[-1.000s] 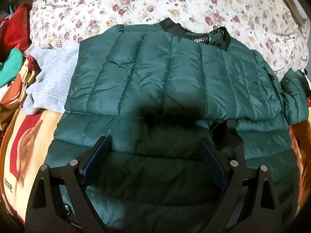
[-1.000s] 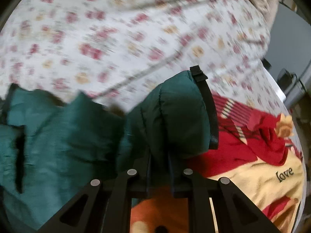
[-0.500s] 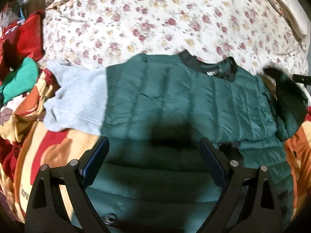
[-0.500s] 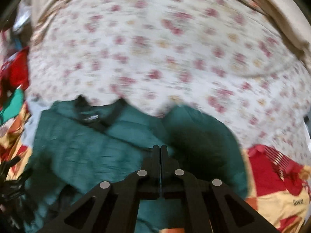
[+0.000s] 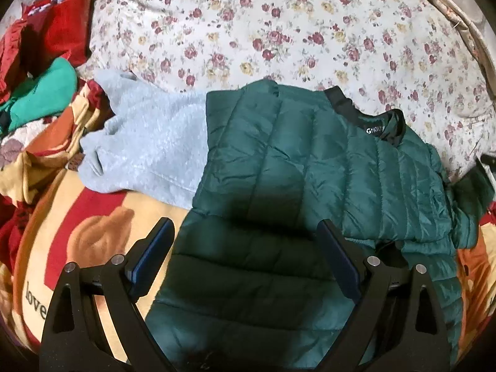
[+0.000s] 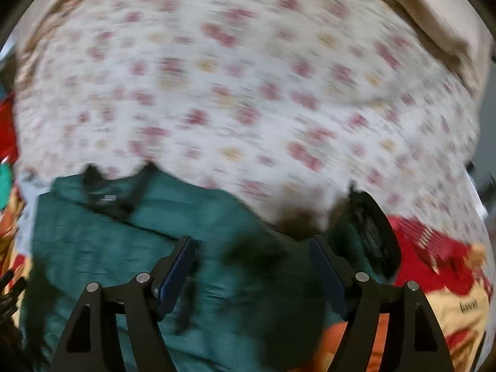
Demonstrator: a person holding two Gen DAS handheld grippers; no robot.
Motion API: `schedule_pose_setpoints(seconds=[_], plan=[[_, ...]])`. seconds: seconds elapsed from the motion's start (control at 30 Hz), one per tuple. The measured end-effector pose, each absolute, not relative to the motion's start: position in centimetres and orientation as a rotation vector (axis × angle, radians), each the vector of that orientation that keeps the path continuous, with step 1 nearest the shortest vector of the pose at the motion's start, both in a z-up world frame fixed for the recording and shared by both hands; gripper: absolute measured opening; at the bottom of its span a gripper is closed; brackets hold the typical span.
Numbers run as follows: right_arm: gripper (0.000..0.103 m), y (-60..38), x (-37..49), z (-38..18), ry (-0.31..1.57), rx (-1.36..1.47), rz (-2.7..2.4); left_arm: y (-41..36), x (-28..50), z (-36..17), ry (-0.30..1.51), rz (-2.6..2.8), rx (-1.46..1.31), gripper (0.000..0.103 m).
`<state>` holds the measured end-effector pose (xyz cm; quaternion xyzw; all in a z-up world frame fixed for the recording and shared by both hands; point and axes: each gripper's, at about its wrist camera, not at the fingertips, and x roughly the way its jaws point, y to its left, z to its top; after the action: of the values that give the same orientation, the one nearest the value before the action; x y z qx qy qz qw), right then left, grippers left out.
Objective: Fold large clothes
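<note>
Right gripper (image 6: 251,266) jaws just opened, nothing between: sleeve (image 6: 369,235) released beside jacket (image 5: 310,167). Left gripper (image 5: 245,257) open, empty, above hem.

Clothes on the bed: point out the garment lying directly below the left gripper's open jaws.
The dark green quilted jacket, with a black collar. The pale grey fleece lies left of it; the bright green garment sits farther left.

Home bedroom; floral quilt (image 5: 279,31), strewn clothes (image 5: 46,62)
</note>
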<state>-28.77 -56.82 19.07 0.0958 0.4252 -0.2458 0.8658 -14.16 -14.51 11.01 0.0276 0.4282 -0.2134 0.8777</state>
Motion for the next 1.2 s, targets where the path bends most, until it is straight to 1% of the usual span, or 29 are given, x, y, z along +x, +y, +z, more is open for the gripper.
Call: schedule_pose_setpoints(seconds=[0.17, 0.37, 0.57, 0.67, 0.77, 0.83, 0.87, 0.9, 0.93, 0.97, 1.0, 1.07, 1.1, 1.2], plan=[[0.073, -63.1, -31.6, 18.2, 0.909, 0.321, -0.648, -15.1, -14.3, 10.6, 0.895, -0.456, 0.073, 0.093], [0.073, -67.2, -33.8, 17.2, 0.945, 0.348, -0.768, -15.5, -14.2, 9.9, 0.913, -0.458, 0.080, 0.093], [0.075, -70.5, -35.3, 13.1, 1.060, 0.334, -0.880, -16.1, -14.4, 9.1, 0.927, -0.468, 0.109, 0.093], [0.075, -71.5, -35.2, 10.7, 1.110, 0.291, -0.921, -16.3, -14.4, 8.7, 0.933, -0.468, 0.120, 0.093], [0.080, -71.5, -34.5, 9.0, 1.145, 0.196, -0.926, -16.5, -14.3, 8.3, 0.944, -0.467, 0.121, 0.093], [0.080, -70.9, -33.8, 8.3, 1.167, 0.121, -0.927, -16.7, -14.2, 8.1, 0.950, -0.467, 0.122, 0.093], [0.076, -70.6, -33.6, 7.9, 1.175, 0.092, -0.928, -16.8, -14.2, 8.0, 0.950, -0.469, 0.124, 0.093], [0.054, -70.2, -33.5, 7.7, 1.175, 0.056, -0.938, -16.9, -14.2, 8.0, 0.951, -0.469, 0.130, 0.093], [0.043, -70.1, -33.5, 7.6, 1.171, 0.030, -0.950, -16.9, -14.2, 7.9, 0.951, -0.470, 0.134, 0.093], [0.029, -69.9, -33.6, 7.7, 1.163, 0.006, -0.956, -16.9, -14.3, 7.9, 0.950, -0.471, 0.137, 0.093], [0.019, -69.8, -33.7, 7.8, 1.152, 0.014, -0.946, -16.9, -14.3, 7.9, 0.950, -0.471, 0.137, 0.093], [0.012, -69.8, -34.1, 8.3, 1.136, 0.055, -0.917, -16.9, -14.3, 8.0, 0.949, -0.471, 0.133, 0.093], [0.010, -69.6, -34.3, 8.9, 1.120, 0.081, -0.897, -16.8, -14.4, 8.1, 0.950, -0.472, 0.128, 0.093], [0.009, -68.3, -34.6, 11.7, 1.037, 0.158, -0.829, -16.6, -14.5, 8.6, 0.942, -0.478, 0.113, 0.093]])
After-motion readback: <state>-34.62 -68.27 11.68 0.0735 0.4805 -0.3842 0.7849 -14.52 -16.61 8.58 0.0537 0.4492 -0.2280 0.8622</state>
